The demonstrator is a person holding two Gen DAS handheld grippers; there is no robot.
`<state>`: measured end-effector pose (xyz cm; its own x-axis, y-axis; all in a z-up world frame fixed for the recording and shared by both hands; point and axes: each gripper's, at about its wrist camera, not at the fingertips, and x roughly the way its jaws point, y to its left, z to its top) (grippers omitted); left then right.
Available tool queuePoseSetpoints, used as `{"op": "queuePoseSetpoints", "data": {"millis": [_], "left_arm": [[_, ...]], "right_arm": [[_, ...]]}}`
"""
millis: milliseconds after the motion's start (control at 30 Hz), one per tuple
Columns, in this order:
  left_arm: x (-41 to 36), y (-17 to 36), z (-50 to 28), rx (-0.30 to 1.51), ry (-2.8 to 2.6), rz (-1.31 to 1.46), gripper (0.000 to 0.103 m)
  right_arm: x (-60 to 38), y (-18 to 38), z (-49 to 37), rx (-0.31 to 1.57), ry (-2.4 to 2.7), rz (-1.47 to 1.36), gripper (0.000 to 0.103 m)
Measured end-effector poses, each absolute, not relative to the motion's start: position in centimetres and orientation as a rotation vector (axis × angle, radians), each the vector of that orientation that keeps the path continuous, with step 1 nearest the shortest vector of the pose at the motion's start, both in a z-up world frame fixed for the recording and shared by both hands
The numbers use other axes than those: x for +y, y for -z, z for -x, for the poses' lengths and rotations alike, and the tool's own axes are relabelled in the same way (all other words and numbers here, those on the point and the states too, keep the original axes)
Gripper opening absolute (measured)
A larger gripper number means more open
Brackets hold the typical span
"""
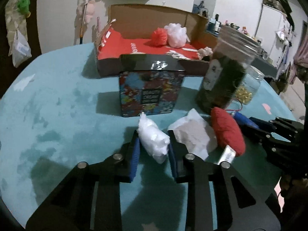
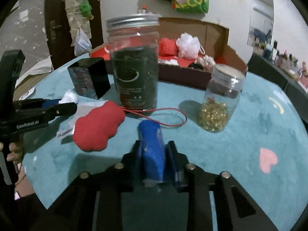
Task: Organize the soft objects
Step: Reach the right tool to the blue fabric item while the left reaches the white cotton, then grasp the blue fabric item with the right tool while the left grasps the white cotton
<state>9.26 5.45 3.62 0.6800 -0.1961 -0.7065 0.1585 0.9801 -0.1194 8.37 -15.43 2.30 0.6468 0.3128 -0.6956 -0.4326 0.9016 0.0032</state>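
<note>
A: Where do the soft things go? I think into the open cardboard box with red lining (image 1: 119, 46) at the far side of the teal table (image 1: 57, 100); it lies straight ahead of both grippers.

B: Yes. The left gripper (image 1: 154, 146) is closed on a white crinkly soft bundle (image 1: 153, 140), whose long axis runs forward and away, along the fingers.

A: And the right gripper (image 2: 154, 159)?

B: It squeezes a blue soft roll (image 2: 152, 150), also pointing forward. The dark lidded jar (image 2: 134, 73) stands between it and the box, probably close.
</note>
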Motion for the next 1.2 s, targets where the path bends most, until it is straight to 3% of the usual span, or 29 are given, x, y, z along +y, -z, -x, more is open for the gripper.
{"op": "queuePoseSetpoints", "data": {"millis": [733,1200], "left_arm": [[3.0,-6.7,-7.5,0.72,0.287,-0.01,0.024],[0.5,-9.6,-10.8,0.751,0.372,-0.138,0.024]], "right_arm": [[-16.5,-4.6,-7.3,0.699,-0.424,0.14,0.024],[-16.5,-7.6,-9.5,0.728,-0.379,0.209,0.024]]}}
